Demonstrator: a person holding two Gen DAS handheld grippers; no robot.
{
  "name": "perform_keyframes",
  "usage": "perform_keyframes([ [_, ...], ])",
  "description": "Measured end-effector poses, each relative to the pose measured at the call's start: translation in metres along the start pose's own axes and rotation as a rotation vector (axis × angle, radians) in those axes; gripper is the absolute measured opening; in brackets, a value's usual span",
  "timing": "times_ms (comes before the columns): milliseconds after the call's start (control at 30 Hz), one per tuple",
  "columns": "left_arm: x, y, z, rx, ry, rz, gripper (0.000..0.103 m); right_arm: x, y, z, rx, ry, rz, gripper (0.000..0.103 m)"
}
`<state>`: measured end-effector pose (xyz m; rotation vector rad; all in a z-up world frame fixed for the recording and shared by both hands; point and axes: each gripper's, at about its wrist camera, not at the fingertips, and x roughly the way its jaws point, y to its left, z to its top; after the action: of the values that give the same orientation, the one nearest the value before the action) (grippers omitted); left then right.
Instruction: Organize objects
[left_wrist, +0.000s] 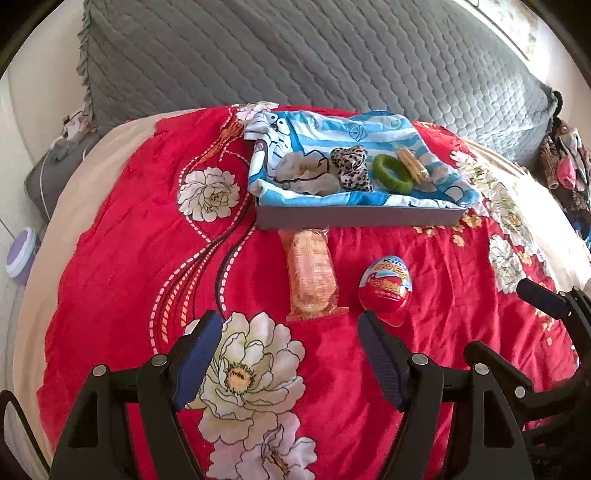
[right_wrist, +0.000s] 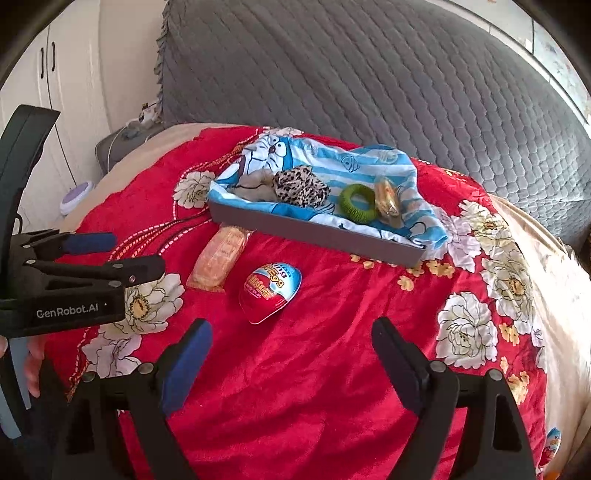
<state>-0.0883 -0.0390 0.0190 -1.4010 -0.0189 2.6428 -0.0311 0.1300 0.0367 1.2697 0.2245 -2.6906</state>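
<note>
Just beyond both spread, empty grippers (left_wrist: 290, 334) (right_wrist: 291, 338): egg (right_wrist: 269, 291), snack packet (left_wrist: 312, 277), grey tray (left_wrist: 358, 218)

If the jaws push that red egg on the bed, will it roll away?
It probably wobbles more than it rolls far: the red egg is rounded, but it has a flat rim around it and lies on the soft, wrinkled red blanket. Its shiny plastic shell looks stiff and maybe slippery to pinch. It is likely light for its size.
</note>
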Motion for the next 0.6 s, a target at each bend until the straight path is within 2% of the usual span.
perform_keyframes([
  [600,0.040,0.001,0.010,-0.017,0.024,-0.017,0.077,0.045,0.006,0.007,-0.007,0.044,-0.002,0.088],
])
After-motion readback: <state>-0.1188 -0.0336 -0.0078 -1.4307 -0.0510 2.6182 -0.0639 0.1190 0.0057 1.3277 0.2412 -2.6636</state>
